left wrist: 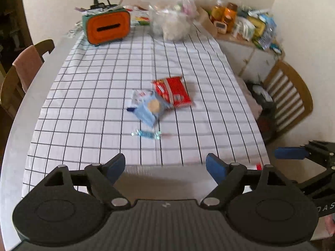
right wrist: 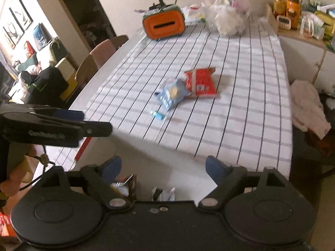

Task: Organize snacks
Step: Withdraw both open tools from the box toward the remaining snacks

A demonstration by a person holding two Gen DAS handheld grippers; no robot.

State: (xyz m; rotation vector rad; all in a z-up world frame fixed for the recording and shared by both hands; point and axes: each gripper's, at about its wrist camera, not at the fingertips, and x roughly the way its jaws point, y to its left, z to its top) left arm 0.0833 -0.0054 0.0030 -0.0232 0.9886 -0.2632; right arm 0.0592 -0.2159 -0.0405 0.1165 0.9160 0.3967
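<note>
The left tool (left wrist: 165, 165) stands wide, its blue pads apart with nothing between them, positioned above the near edge of the worktop (left wrist: 31, 104). The right tool (right wrist: 163, 166) is likewise spread wide and carries nothing; it hangs over the near edge of the worktop, to the right of the left tool. A white cloth with a black grid (left wrist: 94, 87) covers most of the worktop. Three snacks lie near the middle of the cloth. A red snack packet (left wrist: 172, 92) lies flat, farthest from the tools. A light blue biscuit packet (left wrist: 149, 108) lies just beside it on the near left, and the two appear to touch or overlap at one corner, though motion blur prevents a firm reading. A small blue-wrapped sweet (left wrist: 146, 134) lies apart from both, nearer the tools. At the far end of the worktop stand an orange and green box with a slot (left wrist: 106, 28) and a clear plastic bag (left wrist: 173, 18) with pale contents. In the right wrist view, two further wrappers (right wrist: 125, 185) show below the right tool, close to its body; their position relative to the worktop cannot be determined. Wooden chairs (left wrist: 291, 96) stand at both sides.
</note>
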